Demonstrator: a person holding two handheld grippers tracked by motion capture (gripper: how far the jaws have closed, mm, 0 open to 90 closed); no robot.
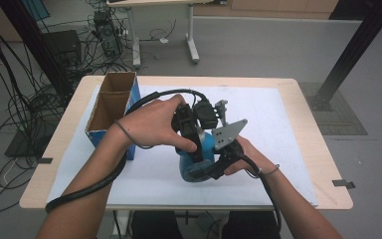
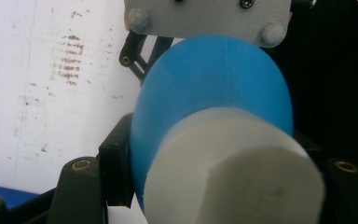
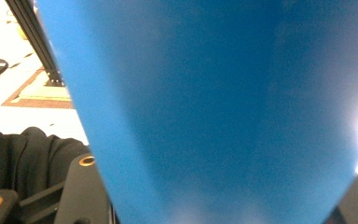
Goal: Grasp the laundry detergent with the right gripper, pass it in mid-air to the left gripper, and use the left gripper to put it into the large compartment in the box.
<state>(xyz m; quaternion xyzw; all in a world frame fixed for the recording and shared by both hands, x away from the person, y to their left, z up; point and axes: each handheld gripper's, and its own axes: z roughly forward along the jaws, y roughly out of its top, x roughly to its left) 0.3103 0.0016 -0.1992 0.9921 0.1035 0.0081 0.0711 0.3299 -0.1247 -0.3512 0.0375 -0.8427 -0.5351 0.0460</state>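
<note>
Both claws, left (image 1: 199,149) and right (image 1: 214,167), grip the blue bottle (image 1: 206,144) beside the cardboard box (image 1: 110,107).

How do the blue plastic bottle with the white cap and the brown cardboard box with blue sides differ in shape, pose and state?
The blue plastic bottle with the white cap is rounded, while the brown cardboard box with blue sides is rectangular with two compartments. The bottle is capped; the box is open on top. The bottle is gripped between the left claw and the right claw; the box stands untouched on the table. Both show blue.
</note>
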